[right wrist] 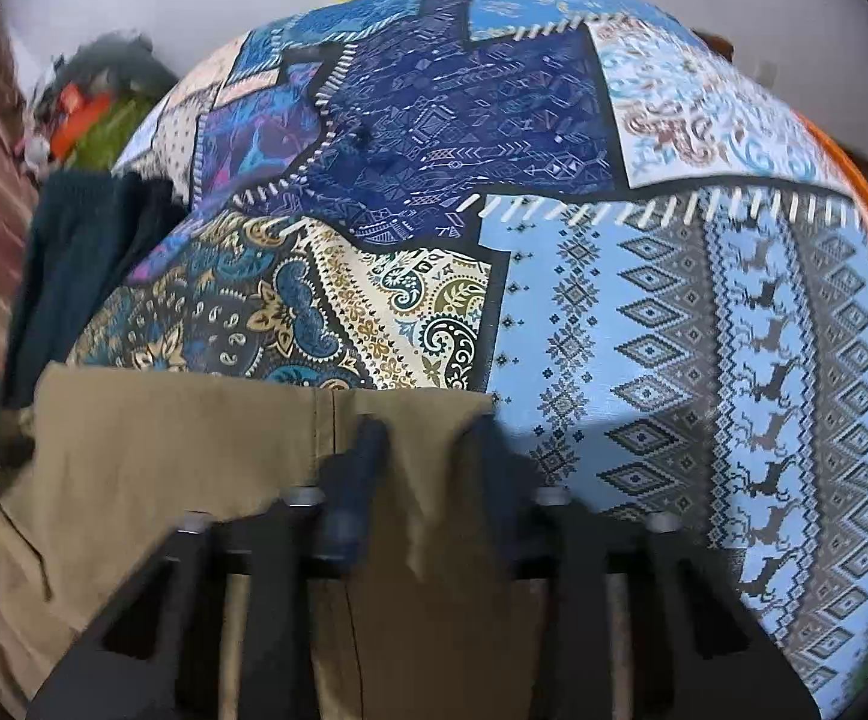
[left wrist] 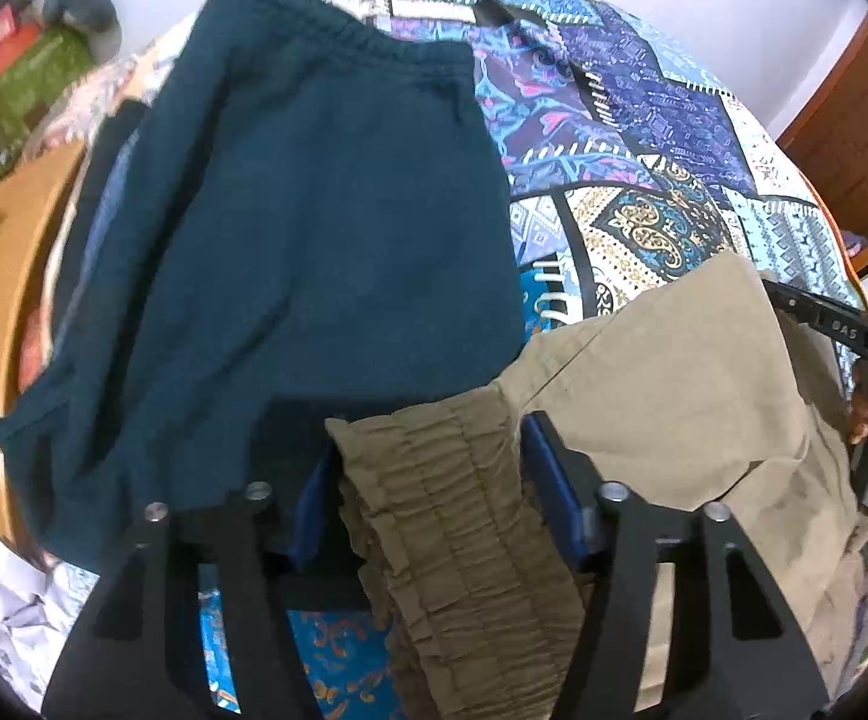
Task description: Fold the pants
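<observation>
Holding the khaki pants (left wrist: 662,372) over the patchwork bedspread (right wrist: 644,300), I have them gripped at both ends. My left gripper (left wrist: 428,480) pinches the gathered elastic waistband (left wrist: 434,480); my right gripper (right wrist: 428,450) is clamped on the fabric edge. Dark teal pants (left wrist: 290,228) lie just beside, to the left.

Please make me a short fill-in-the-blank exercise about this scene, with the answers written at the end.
1. The left hand-held gripper is shut on the gathered ______ of the khaki pants.
2. The right hand-held gripper is shut on the pants' plain ______.
3. The garment lying left of the khaki pants is dark ______.
4. Everything rests on a ______ bedspread.

Answers: waistband; edge; teal; patchwork
</observation>
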`<move>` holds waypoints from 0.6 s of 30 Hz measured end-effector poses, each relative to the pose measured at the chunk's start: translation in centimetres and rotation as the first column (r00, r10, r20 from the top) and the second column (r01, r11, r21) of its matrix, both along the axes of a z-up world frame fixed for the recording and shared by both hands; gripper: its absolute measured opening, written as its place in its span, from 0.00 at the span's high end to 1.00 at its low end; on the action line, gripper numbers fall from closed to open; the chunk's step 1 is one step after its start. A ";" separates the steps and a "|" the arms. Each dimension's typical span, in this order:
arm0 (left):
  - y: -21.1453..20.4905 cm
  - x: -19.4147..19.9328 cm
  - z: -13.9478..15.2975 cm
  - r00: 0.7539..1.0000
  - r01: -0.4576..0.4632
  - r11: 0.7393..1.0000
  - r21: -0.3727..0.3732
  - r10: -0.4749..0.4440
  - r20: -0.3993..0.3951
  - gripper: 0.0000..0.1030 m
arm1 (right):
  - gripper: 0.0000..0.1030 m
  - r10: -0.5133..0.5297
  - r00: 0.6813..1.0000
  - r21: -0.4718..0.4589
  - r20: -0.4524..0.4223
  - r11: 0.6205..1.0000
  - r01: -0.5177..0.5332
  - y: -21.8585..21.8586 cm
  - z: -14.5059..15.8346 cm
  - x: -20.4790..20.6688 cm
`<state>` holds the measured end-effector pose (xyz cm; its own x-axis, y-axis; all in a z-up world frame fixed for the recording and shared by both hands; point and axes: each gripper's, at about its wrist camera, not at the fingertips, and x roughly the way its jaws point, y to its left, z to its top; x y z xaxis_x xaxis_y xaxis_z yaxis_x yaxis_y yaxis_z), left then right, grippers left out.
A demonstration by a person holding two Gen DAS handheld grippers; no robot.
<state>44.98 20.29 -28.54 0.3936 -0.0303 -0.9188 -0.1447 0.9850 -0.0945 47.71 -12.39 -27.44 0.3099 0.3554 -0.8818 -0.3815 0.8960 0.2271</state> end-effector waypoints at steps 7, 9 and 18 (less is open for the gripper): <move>-0.7 -0.8 3.3 0.993 0.006 0.992 0.128 -0.021 0.114 0.55 | 0.90 -0.017 0.987 -0.025 0.160 0.999 0.021 -0.9 3.7 -1.7; -0.8 -1.1 5.4 0.987 -0.003 0.989 0.151 -0.021 0.156 0.55 | 0.90 -0.030 0.977 0.002 0.211 1.000 0.030 -1.3 6.1 -1.8; -1.7 -3.1 14.1 0.945 -0.028 0.981 0.193 -0.036 0.324 0.56 | 0.90 -0.085 0.897 0.134 0.434 0.991 0.029 -2.6 18.4 -4.3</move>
<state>41.87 18.59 -14.45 0.6715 0.1317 -0.7292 -0.1341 0.9894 0.0553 43.37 -14.96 -9.00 0.6773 0.4209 -0.6034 -0.4168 0.8954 0.1567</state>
